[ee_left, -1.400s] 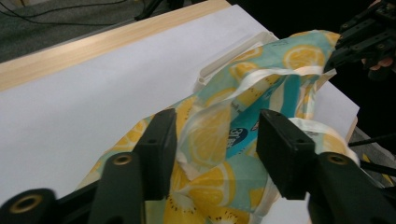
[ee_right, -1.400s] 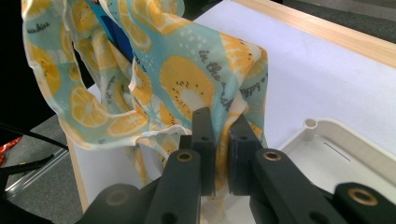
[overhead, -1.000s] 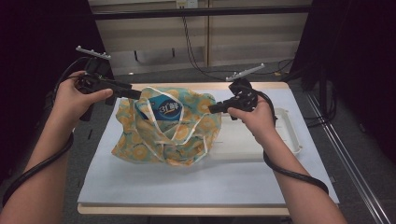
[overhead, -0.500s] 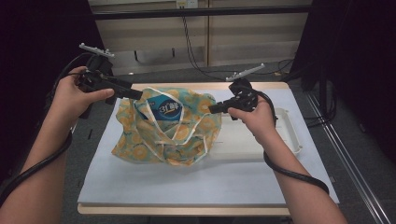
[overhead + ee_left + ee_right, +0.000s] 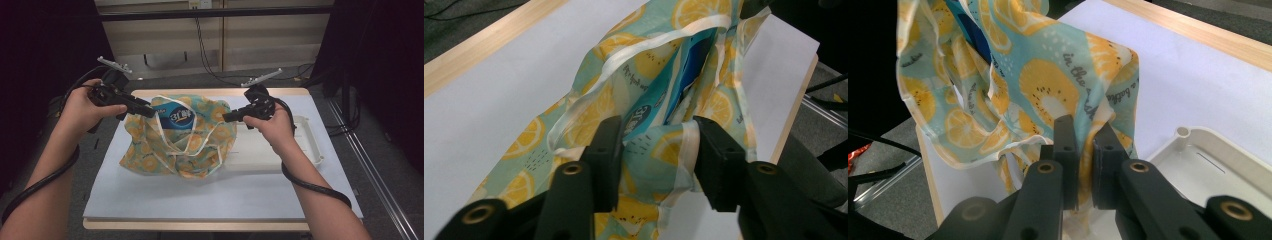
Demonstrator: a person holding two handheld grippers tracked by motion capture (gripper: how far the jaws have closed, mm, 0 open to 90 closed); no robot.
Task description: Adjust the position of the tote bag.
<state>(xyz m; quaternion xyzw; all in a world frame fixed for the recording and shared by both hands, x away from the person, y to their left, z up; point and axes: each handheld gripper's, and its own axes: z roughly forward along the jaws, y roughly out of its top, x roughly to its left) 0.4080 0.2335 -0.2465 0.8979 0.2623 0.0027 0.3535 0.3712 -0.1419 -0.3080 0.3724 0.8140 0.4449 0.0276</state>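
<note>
i work at a wooden table (image 5: 210, 92) covered by a pale sheet (image 5: 200, 200), with a white tray (image 5: 307, 145) at its right side and dark floor, cables and pale panels beyond. the lemon-print bag (image 5: 175, 145) sits mid-table with a blue packet (image 5: 177, 119) inside. my right gripper (image 5: 227, 117) is clamped on the bag's right edge. my left gripper (image 5: 150, 112) has just been closing, its jaws part-way apart with the bag's left rim between them.
</note>
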